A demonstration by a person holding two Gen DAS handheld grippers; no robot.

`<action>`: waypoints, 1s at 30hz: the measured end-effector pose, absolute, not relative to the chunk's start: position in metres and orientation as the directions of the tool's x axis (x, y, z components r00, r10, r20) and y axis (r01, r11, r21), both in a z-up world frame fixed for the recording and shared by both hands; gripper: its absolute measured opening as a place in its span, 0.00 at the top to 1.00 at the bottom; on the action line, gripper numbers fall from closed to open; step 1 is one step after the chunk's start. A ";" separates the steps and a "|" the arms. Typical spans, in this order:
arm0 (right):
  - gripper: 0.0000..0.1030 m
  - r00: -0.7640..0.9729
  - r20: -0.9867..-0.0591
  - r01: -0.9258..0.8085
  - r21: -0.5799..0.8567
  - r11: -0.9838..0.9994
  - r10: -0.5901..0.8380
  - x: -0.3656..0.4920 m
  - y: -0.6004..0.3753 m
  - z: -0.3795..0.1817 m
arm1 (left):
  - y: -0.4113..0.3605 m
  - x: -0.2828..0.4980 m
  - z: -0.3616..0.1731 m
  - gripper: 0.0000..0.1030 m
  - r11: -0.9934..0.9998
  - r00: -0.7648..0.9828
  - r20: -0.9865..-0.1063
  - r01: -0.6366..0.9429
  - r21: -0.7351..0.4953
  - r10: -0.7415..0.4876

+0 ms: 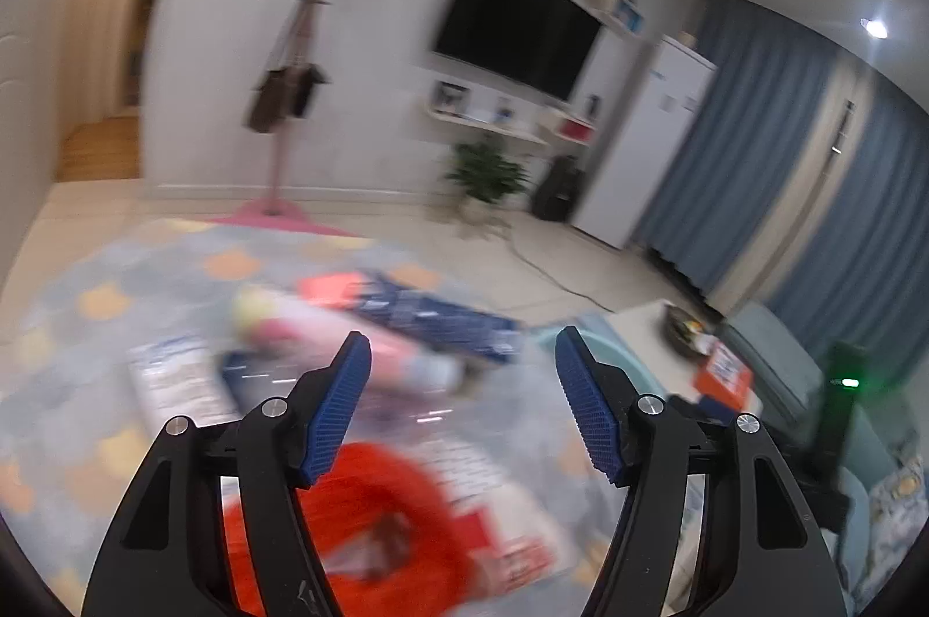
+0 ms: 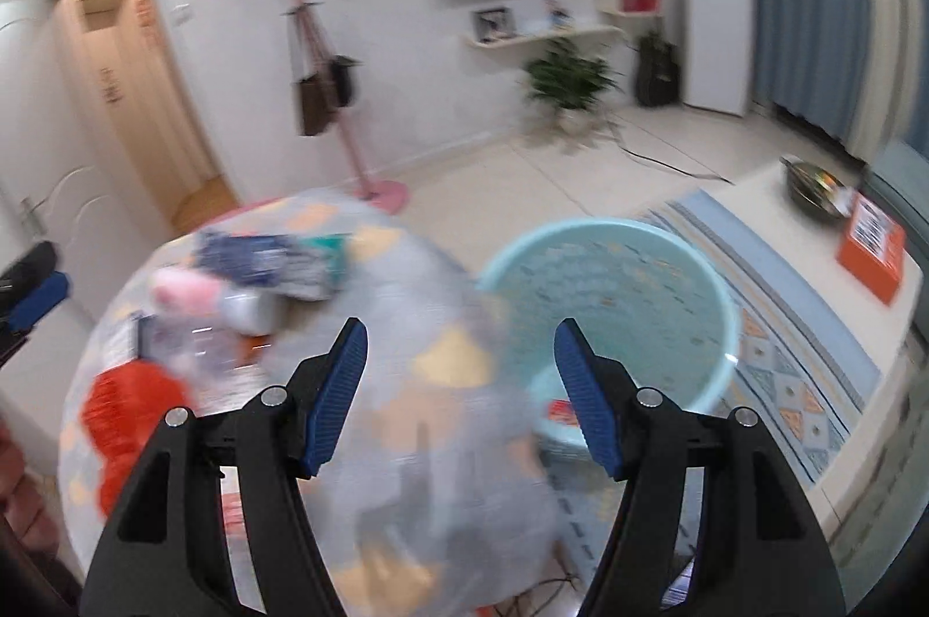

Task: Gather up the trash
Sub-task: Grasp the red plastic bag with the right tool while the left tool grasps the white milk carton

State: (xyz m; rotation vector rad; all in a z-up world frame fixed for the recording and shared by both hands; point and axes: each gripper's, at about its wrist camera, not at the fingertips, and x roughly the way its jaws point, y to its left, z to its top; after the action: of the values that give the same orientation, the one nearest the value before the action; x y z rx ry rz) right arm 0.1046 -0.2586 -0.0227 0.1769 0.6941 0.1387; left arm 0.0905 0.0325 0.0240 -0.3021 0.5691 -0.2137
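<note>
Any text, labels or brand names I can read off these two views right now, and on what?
None readable.
Orange box on the table: white label print, too blurred.
Blue wrapper on the cloth: print smeared by motion.
Red door signs: too small.

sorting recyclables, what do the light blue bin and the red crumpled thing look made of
Light blue bin: probably plastic, smooth moulded wall with a slight sheen. Red crumpled thing: likely a thin plastic bag or wrapper, glossy and creased, though blur leaves it uncertain.

Each hand-held gripper, left (image 1: 461,405) and right (image 2: 458,399), has matte black linkage arms, silver pivot screws (image 1: 274,408) and ribbed blue fingers (image 2: 339,399).
</note>
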 end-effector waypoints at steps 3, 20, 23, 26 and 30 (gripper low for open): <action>0.38 0.755 -0.602 -0.172 0.202 0.964 0.261 0.089 -0.217 -0.014 | 0.073 0.080 0.016 0.37 0.933 0.830 -0.508 0.042 -0.358 -0.232; 0.53 0.591 -0.722 -0.403 0.122 0.907 0.360 0.081 -0.077 -0.050 | 0.144 0.106 -0.050 0.30 0.901 0.717 -0.678 -0.170 -0.400 -0.165; 0.53 0.570 -0.747 -0.403 0.110 0.909 0.343 0.087 -0.072 -0.060 | 0.144 0.116 -0.059 0.30 0.896 0.692 -0.701 -0.186 -0.403 -0.171; 0.70 0.572 -0.756 -0.400 0.081 0.913 0.318 0.090 -0.067 -0.066 | 0.141 0.120 -0.063 0.30 0.899 0.679 -0.713 -0.188 -0.396 -0.173; 0.83 0.586 -0.743 -0.412 0.069 0.909 0.322 0.086 -0.065 -0.062 | 0.142 0.117 -0.063 0.30 0.901 0.675 -0.716 -0.180 -0.394 -0.178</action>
State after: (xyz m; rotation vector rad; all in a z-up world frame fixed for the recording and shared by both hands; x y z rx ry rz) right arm 0.0858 -0.0650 -0.0617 -0.1149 0.8417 0.4291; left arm 0.1169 0.1419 -0.0629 -0.4613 0.8373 0.0010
